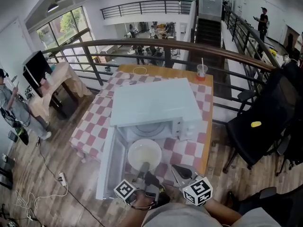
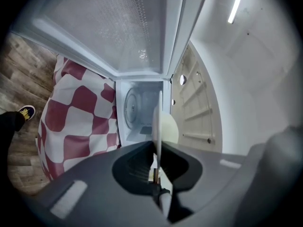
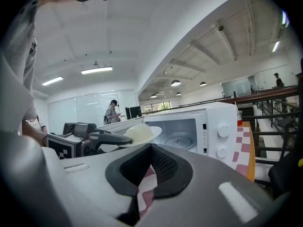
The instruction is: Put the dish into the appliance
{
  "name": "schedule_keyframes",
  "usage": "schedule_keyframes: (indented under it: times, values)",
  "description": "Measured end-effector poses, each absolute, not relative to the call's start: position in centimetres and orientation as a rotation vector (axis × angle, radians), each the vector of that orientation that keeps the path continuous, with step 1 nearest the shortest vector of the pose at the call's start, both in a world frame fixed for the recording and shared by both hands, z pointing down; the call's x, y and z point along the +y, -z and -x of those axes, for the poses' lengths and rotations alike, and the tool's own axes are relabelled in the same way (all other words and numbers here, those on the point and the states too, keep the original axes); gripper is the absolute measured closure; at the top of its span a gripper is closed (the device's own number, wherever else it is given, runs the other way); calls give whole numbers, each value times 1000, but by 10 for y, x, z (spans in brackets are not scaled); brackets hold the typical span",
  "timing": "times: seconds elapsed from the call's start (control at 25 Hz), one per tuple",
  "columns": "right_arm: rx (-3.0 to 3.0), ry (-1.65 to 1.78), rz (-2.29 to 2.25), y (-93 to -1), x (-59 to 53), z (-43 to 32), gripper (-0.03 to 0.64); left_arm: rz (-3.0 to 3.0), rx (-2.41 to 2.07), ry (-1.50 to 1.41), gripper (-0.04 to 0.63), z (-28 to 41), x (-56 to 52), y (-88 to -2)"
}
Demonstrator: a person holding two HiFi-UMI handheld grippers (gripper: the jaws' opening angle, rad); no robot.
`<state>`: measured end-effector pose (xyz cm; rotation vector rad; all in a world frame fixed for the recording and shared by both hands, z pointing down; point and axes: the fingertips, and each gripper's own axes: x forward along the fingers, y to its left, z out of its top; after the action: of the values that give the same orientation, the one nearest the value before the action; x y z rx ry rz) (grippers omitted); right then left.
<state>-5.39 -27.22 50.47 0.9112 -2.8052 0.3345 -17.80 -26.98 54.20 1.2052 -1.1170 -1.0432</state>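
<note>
A white microwave [image 1: 154, 103] stands on the checkered table [image 1: 97, 122] with its door [image 1: 108, 164] swung open to the left. My left gripper [image 1: 143, 167] is shut on the near rim of a white dish [image 1: 144, 154] and holds it level just in front of the open cavity. In the left gripper view the dish [image 2: 159, 126] shows edge-on between the jaws, with the cavity and its turntable [image 2: 137, 109] straight ahead. My right gripper [image 1: 178, 170] hangs to the right of the dish, shut and empty. In its own view it [image 3: 150, 148] looks at the dish [image 3: 140, 133] and the microwave [image 3: 215, 126].
A plastic cup with a straw [image 1: 201, 71] stands at the table's far right corner. A black chair [image 1: 265, 112] is close to the table's right side. A railing [image 1: 189, 46] runs behind the table. The open door takes up the space left of the dish.
</note>
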Motion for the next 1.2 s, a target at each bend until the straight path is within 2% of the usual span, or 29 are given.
schedule_keyframes:
  times: [0.4,1.2]
  values:
    - [-2770,-354,-972,-505,-317,74,617,-1203,-1098,994,565,196,-326,-558]
    - [-2670,-358,-1071,-527,-368,116,617,-1163,-1117,888,561,235,-442,-644]
